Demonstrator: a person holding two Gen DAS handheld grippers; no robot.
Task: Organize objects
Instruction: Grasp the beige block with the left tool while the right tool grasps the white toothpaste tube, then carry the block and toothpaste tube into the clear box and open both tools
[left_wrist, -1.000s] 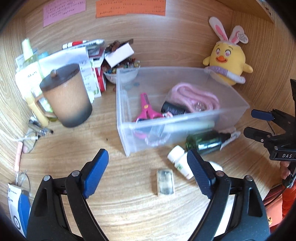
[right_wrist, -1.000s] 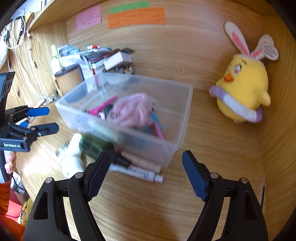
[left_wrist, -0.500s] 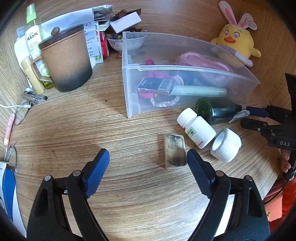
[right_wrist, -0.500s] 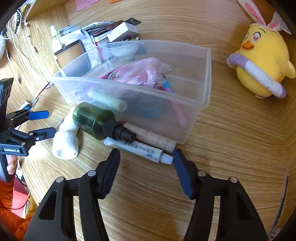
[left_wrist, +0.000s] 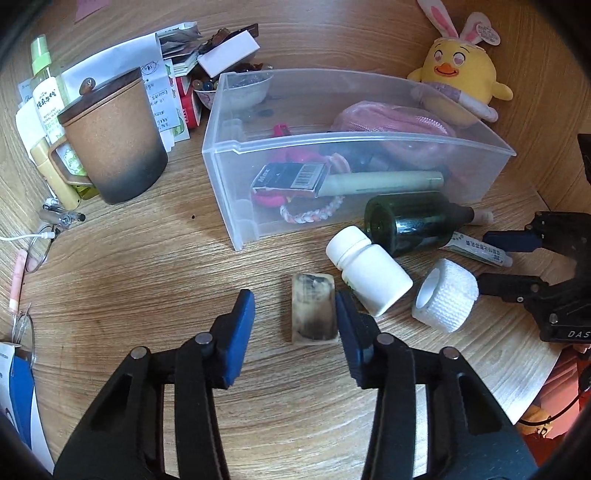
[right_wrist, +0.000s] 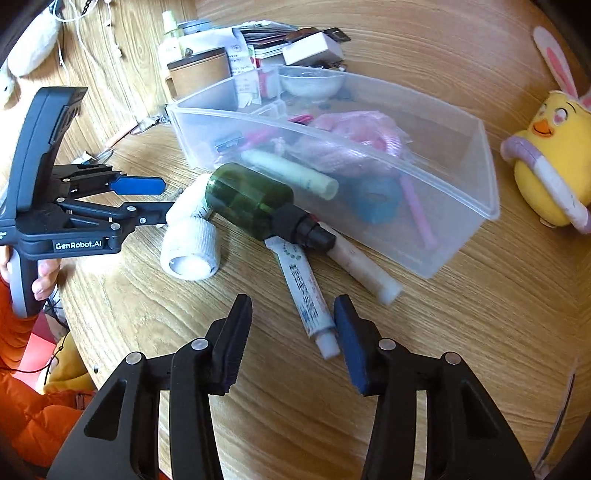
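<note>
Landmark: the clear plastic bin (left_wrist: 225, 173) stands on the wooden desk (left_wrist: 147, 266); all places below are told from it.
Left gripper (left_wrist: 295, 314): its jaws have just been closing and stand half spread around the small stained block (left_wrist: 313, 314). The right pad is at the block's edge, and the left pad stands apart from it.
Stained block: it lies flat on the desk in front of the bin, just beside the white pill bottle (left_wrist: 369, 275).
Right gripper (right_wrist: 293, 319): its jaws have just been closing too. They are half spread around the cap end of the white ointment tube (right_wrist: 304, 291); whether the right pad touches the cap, one cannot tell.
Ointment tube: it lies in front of the bin, its far end under the green bottle (right_wrist: 258, 205).
Green bottle: it lies on its side against the bin's front wall.
White bandage roll (left_wrist: 445, 295): on the desk near the pill bottle, in front of the bin.
Yellow plush chick (left_wrist: 460, 81): behind the bin.
Brown lidded mug (left_wrist: 110, 136): beside the bin, well apart.
</note>
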